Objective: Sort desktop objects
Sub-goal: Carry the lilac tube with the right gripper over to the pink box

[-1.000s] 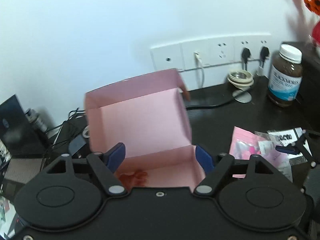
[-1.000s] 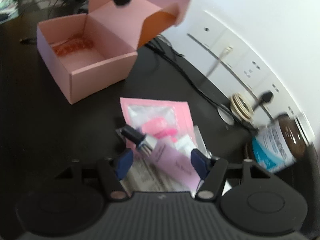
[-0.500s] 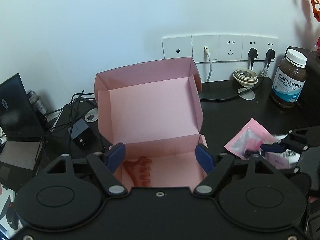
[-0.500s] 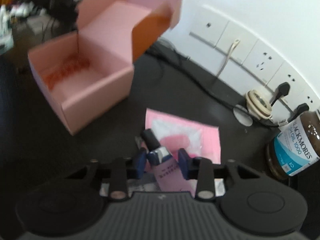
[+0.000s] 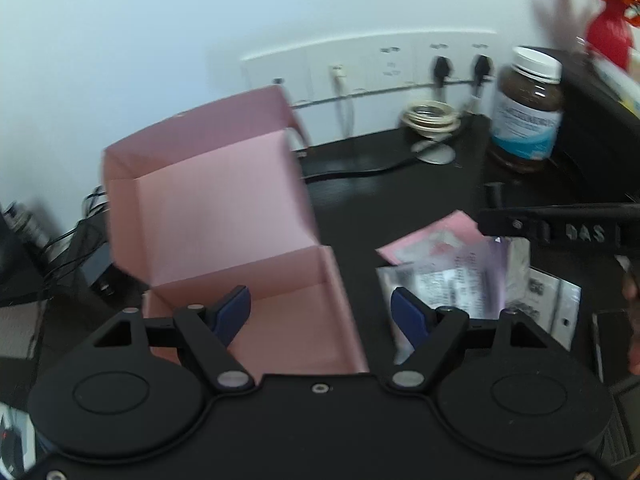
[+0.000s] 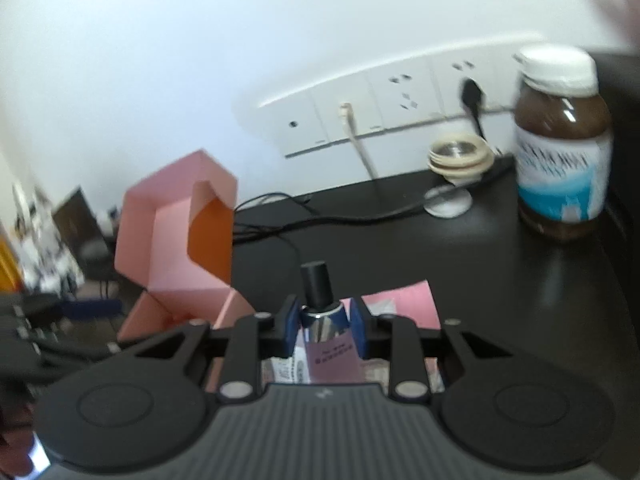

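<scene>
At about three o'clock in the left wrist view, raised letters "DAS" stand on the side of the black right gripper (image 5: 568, 228). Below it, at four o'clock, printed lines cover the clear packet (image 5: 452, 280), too blurred to read. At two o'clock the brown supplement bottle (image 5: 526, 120) bears a white and blue label whose wording is smeared in both views. In the right wrist view, at six o'clock, the lilac tube (image 6: 330, 354) carries one short dark line of print, illegible.

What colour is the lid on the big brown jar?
White; the jar's lid shows best in the right wrist view.
</scene>
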Motion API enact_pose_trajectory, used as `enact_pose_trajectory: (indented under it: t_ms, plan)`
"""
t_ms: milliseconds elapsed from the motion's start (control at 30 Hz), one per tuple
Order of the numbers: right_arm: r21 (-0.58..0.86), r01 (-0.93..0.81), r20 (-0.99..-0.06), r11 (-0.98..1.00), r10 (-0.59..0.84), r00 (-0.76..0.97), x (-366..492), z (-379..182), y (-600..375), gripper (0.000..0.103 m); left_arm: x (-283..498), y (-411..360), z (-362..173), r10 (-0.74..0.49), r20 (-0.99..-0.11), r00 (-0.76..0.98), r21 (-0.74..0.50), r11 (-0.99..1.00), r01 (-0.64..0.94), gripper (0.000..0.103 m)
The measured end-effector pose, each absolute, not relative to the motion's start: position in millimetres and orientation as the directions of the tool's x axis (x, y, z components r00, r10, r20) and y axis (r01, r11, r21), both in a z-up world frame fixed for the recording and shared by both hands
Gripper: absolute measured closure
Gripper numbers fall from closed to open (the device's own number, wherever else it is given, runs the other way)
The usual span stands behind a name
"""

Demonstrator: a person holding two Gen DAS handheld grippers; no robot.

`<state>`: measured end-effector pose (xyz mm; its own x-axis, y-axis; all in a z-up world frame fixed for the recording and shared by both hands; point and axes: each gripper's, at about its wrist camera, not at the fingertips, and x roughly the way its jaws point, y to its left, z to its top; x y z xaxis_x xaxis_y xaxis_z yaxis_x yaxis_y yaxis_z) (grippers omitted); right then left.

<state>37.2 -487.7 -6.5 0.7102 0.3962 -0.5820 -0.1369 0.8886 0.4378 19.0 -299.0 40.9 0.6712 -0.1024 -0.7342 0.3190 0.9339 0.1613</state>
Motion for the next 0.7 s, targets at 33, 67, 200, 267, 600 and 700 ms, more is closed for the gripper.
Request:
enact_pose_trajectory:
  t_ms: [33,67,200,267,600,700]
  plan:
    - [0.468,-0.111,-0.576,0.876,0.398,0.714,36,-11,-493,0.077,18,-304,40,-0.117,-0.732,0.671,0.159,0.928,0.335,0.025]
    - [0.5,-0.086,-0.57,0.862,0.402,0.717,36,-15,-498,0.077,19,-309,40,-0.129,-0.73,0.672,0.157,0.924,0.348,0.025]
    - [0.591,0.002,-0.554,0.807,0.405,0.727,28,-37,-516,0.078,37,-331,39,-0.147,-0.746,0.649,0.128,0.925,0.357,0.025]
    - [0.616,0.027,-0.549,0.787,0.405,0.731,25,-46,-523,0.078,48,-349,35,-0.099,-0.749,0.655,0.18,0.922,0.344,0.025]
    - [0.642,0.052,-0.538,0.765,0.401,0.741,21,-62,-537,0.079,57,-399,-15,-0.002,-0.808,0.59,0.297,0.863,0.409,0.027]
    - [0.635,0.044,-0.539,0.771,0.402,0.74,22,-61,-538,0.079,65,-401,-27,0.021,-0.834,0.551,0.284,0.872,0.398,0.027]
